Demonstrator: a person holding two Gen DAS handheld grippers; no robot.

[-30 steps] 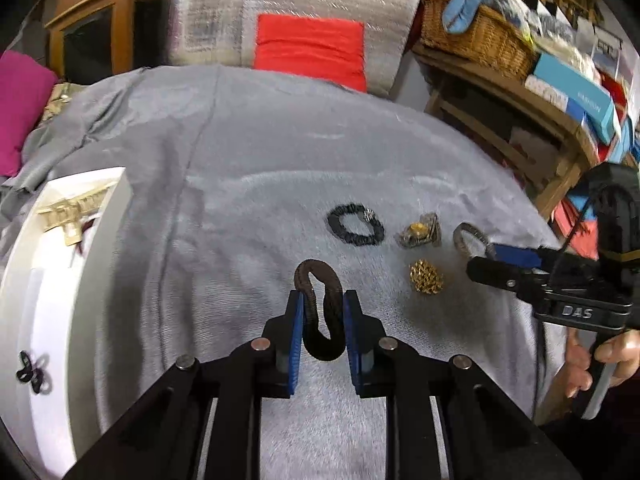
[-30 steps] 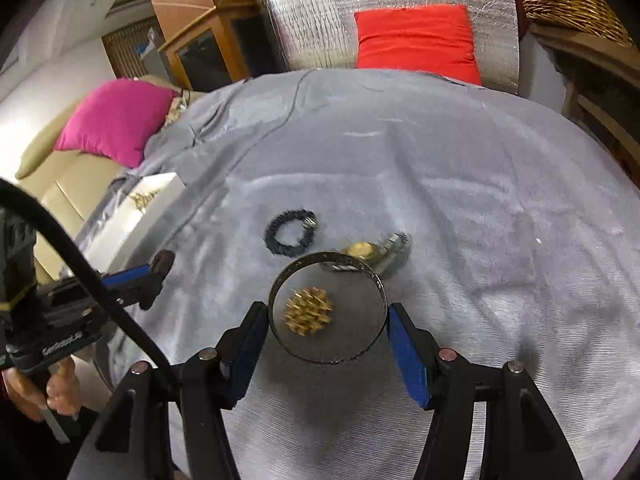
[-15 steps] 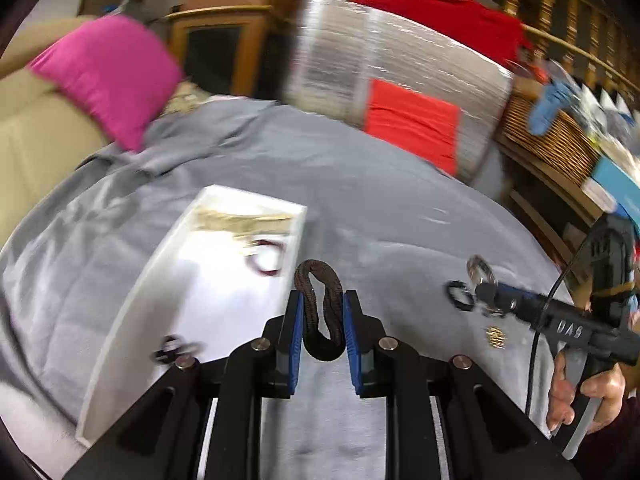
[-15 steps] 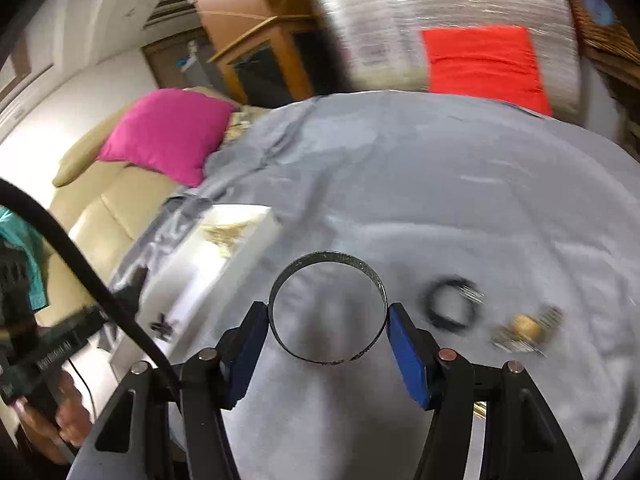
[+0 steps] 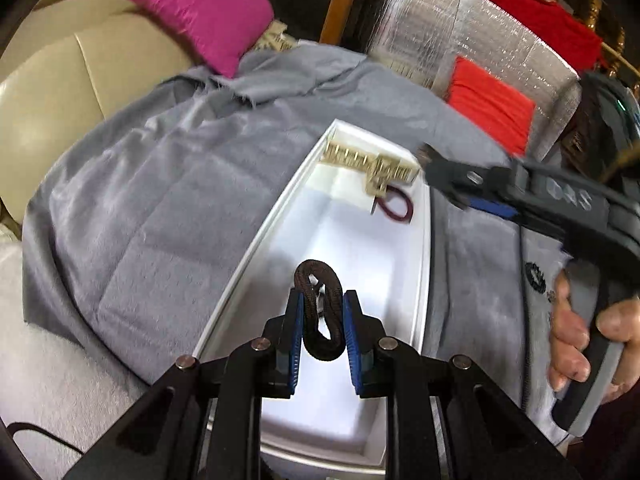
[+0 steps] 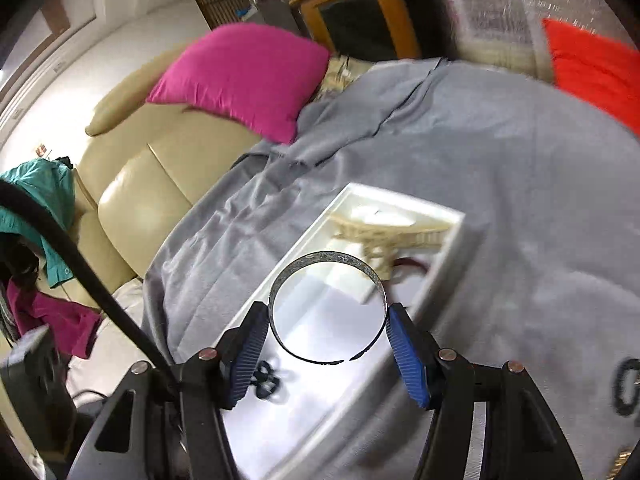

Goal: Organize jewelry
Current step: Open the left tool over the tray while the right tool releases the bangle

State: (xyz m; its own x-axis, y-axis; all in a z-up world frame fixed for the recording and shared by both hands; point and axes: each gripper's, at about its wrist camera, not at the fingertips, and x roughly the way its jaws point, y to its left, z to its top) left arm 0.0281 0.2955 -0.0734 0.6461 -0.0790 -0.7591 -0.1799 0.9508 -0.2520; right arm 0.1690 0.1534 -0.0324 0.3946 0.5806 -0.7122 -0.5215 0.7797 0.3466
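Observation:
My left gripper (image 5: 322, 324) is shut on a dark brown braided bracelet (image 5: 320, 312) and holds it above the white tray (image 5: 256, 240). My right gripper (image 6: 328, 340) is shut on a thin silver bangle (image 6: 326, 258), also over the white tray (image 6: 304, 236); it shows from the side in the left wrist view (image 5: 464, 184). In the tray lie a gold necklace (image 5: 372, 162), a dark red bracelet (image 5: 396, 206) and a small black piece (image 6: 266, 380). A black beaded bracelet (image 5: 535, 278) lies on the grey cloth to the right.
The grey cloth (image 5: 160, 208) covers the surface. A beige sofa (image 6: 132, 188) with a pink cushion (image 6: 244, 76) stands to the left. A silver cushion with a red patch (image 5: 490, 100) is behind. A wooden cabinet (image 6: 356, 20) is at the back.
Both grippers have swung left from the loose jewelry to over the white tray, each still holding its bracelet. The tray now fills the middle of both views.

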